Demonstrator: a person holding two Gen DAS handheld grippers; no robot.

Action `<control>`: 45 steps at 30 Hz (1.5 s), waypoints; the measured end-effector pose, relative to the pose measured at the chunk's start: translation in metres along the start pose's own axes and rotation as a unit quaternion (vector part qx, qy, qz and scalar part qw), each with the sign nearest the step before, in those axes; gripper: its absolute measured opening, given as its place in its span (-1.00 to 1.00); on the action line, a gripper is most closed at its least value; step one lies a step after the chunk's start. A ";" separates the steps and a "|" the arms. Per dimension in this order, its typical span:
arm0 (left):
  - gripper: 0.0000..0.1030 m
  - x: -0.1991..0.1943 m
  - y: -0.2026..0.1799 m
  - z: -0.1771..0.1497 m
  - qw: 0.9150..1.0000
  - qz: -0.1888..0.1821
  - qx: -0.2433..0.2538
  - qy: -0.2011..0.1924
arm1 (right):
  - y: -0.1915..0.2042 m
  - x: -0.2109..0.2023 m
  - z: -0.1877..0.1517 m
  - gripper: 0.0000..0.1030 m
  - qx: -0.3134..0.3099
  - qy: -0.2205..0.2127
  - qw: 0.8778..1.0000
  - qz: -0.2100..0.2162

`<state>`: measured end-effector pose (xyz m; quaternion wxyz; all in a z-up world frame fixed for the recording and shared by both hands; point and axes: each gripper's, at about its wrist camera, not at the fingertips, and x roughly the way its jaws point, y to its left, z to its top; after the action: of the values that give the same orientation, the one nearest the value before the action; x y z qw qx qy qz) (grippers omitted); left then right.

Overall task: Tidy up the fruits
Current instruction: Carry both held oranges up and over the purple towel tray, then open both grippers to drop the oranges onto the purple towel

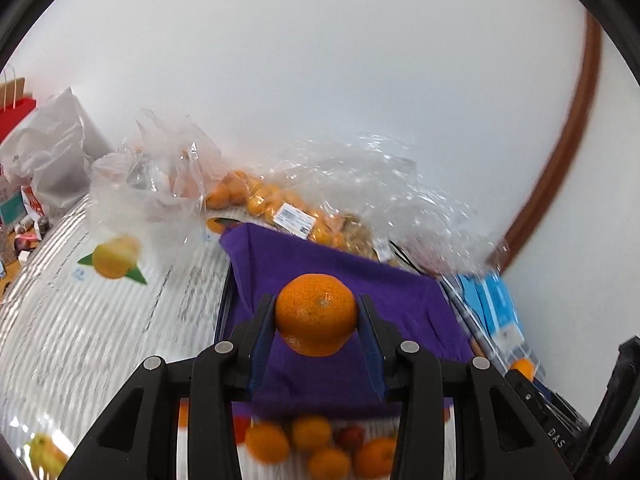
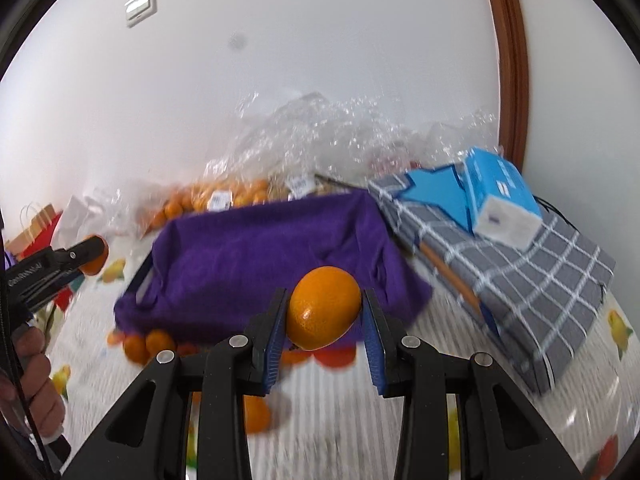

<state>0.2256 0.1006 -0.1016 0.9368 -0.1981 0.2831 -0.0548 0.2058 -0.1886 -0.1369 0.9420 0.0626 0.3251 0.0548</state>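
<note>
Left wrist view first: your left gripper (image 1: 316, 312) has its jaws pinched on a mandarin (image 1: 316, 314), blue pads pressed against both sides of the fruit, stem scar turned toward the camera. That mandarin hangs above the near part of the purple-lined tray (image 1: 340, 276), clear of the cloth. Just short of the tray's near edge, a loose heap of mandarins (image 1: 320, 446) lies on the striped tablecloth (image 1: 100, 340), blurred, with a reddish fruit among them. Beyond the tray's far edge sit clear plastic bags of mandarins (image 1: 276, 204) against the white wall. A crumpled empty bag (image 1: 160, 184) stands off the tray's far left corner.

From the right wrist view, your right gripper (image 2: 324, 312) is likewise clamped on a second mandarin (image 2: 324, 308), pads tight on either side, and this fruit sits over the tray's (image 2: 248, 248) near right corner. More loose mandarins (image 2: 148, 344) lie on the cloth at the tray's near left edge. To the tray's right, a grey checked cloth (image 2: 520, 280) covers a raised block, with a blue tissue box (image 2: 500, 196) on top of it. To the tray's left you can see your left gripper (image 2: 90, 254) with its orange fruit, and your hand (image 2: 38, 376) on the handle below it.
</note>
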 end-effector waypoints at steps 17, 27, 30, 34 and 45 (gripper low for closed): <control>-0.26 0.079 -0.001 -0.011 0.998 0.011 0.046 0.033 | 0.016 0.096 0.021 -0.31 -0.043 0.021 0.999 0.001; -0.26 0.099 -0.003 -0.022 0.995 0.005 0.065 0.070 | 0.008 0.120 0.009 -0.31 -0.029 0.064 0.998 -0.002; -0.26 0.100 -0.007 -0.025 0.994 0.008 0.079 0.073 | 0.008 0.124 0.007 -0.31 -0.028 0.076 0.997 -0.002; -0.26 0.105 -0.009 -0.027 0.992 0.009 0.087 0.086 | 0.008 0.128 0.006 -0.31 -0.026 0.088 0.996 -0.006; -0.26 0.108 -0.008 -0.028 0.992 0.014 0.085 0.096 | 0.004 0.129 0.005 -0.30 -0.017 0.091 0.996 -0.010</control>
<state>0.3004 0.0609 -0.1753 0.9193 -0.1074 0.3690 -0.0847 0.3099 -0.1667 -0.2107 0.9101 0.0382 0.4089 0.0563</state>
